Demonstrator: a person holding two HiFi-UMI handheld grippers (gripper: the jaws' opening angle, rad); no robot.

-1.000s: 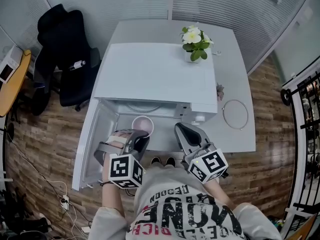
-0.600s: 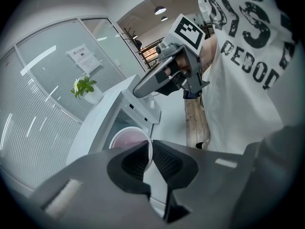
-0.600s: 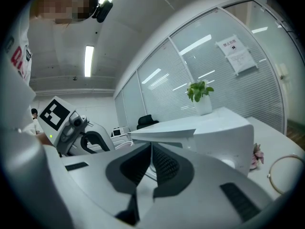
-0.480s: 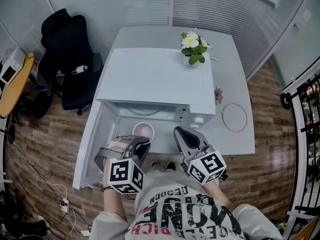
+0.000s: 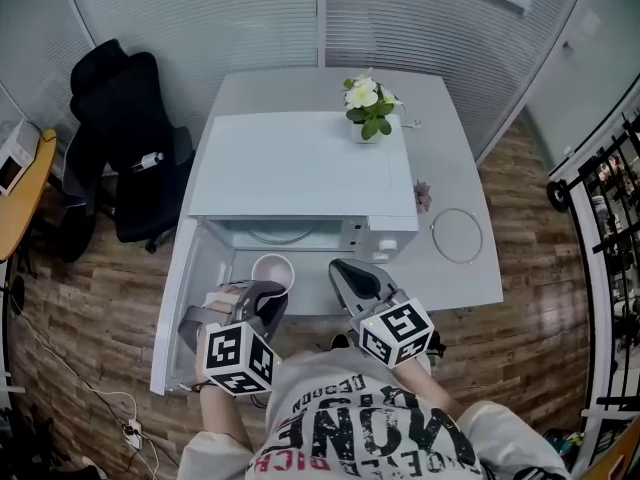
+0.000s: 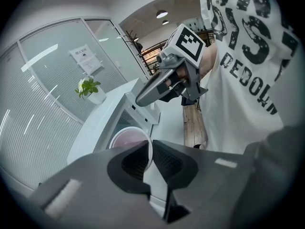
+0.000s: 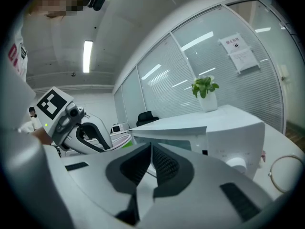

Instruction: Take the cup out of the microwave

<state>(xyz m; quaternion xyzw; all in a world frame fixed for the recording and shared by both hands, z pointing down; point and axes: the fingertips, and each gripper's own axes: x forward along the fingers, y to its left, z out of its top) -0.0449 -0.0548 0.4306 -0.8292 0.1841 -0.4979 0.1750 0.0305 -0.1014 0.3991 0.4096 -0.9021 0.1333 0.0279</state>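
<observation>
The left tongs (image 5: 274, 291) are clamped on the near rim of the pale pink cup (image 5: 272, 269). The left gripper view shows this plainly: one pad inside the cup (image 6: 127, 140) and one outside, with the rim pinched between them at the tongs (image 6: 148, 150). That grip matches the earlier frames.

The cup sits at the mouth of the open microwave (image 5: 300, 166), just at 3 o'clock of the swung-out door (image 5: 188, 288). Against the microwave's front edge it lies a shade further toward 6 o'clock than a second ago. The shift is slight. Whether its base has left the oven floor cannot be told.

The right tongs (image 5: 343, 271) are clenched on nothing, pads together, as the right gripper view confirms (image 7: 150, 160). They hover at 3 o'clock of the cup, where they were before.

Most of the change lies in the framing. The bench (image 5: 462, 168), the potted plant (image 5: 367, 102) and the office chair (image 5: 118, 138) have all slid toward 7 o'clock in the head view. The wire ring (image 5: 457, 236) lies on the bench at 4 o'clock of the microwave, as before.
</observation>
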